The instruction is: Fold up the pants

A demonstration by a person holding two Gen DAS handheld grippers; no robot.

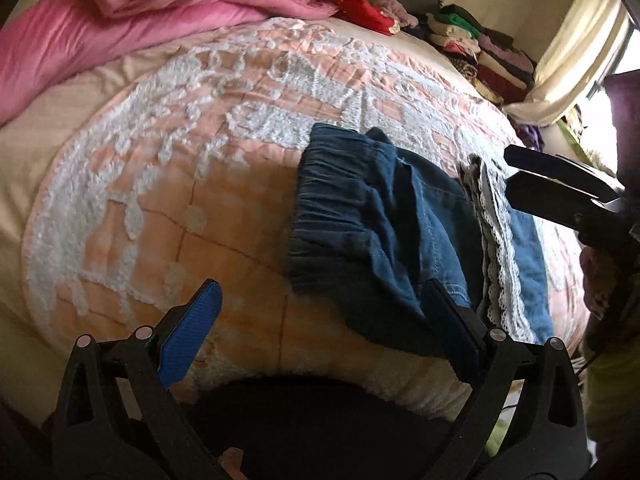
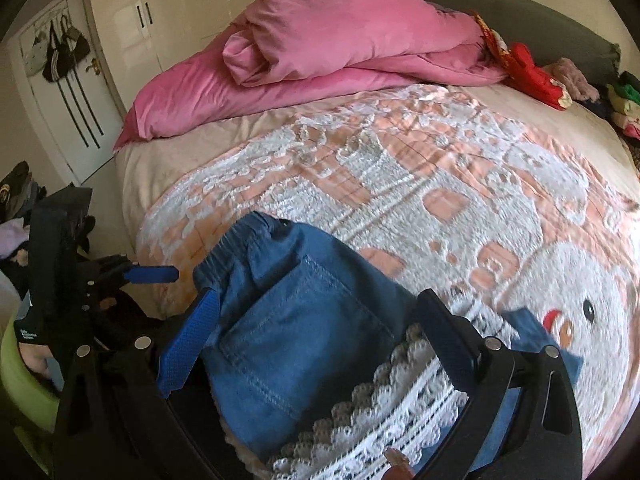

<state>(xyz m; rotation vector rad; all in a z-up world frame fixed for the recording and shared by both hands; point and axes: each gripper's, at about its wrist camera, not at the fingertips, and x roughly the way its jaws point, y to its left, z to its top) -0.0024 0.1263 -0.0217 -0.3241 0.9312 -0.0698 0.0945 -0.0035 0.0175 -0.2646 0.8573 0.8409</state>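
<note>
Blue denim pants (image 1: 380,220) lie folded near the bed's front edge, with the elastic waistband (image 1: 328,184) toward the left. A lace-trimmed hem (image 1: 496,248) lies across their right side. In the right wrist view a back pocket (image 2: 300,340) faces up and the lace (image 2: 380,420) runs below it. My left gripper (image 1: 324,320) is open, with its right finger over the pants' near edge and nothing clamped. My right gripper (image 2: 320,336) is open wide above the pants, its fingers on either side of the pocket area. It also shows at the right edge of the left wrist view as the right gripper (image 1: 560,188).
The pants rest on a peach and white patterned bedcover (image 1: 160,200). A pink duvet (image 2: 340,40) is heaped at the head of the bed. Stacks of folded clothes (image 1: 480,52) line the far right side. A green basket (image 2: 24,380) and wardrobe doors (image 2: 180,8) are at the left.
</note>
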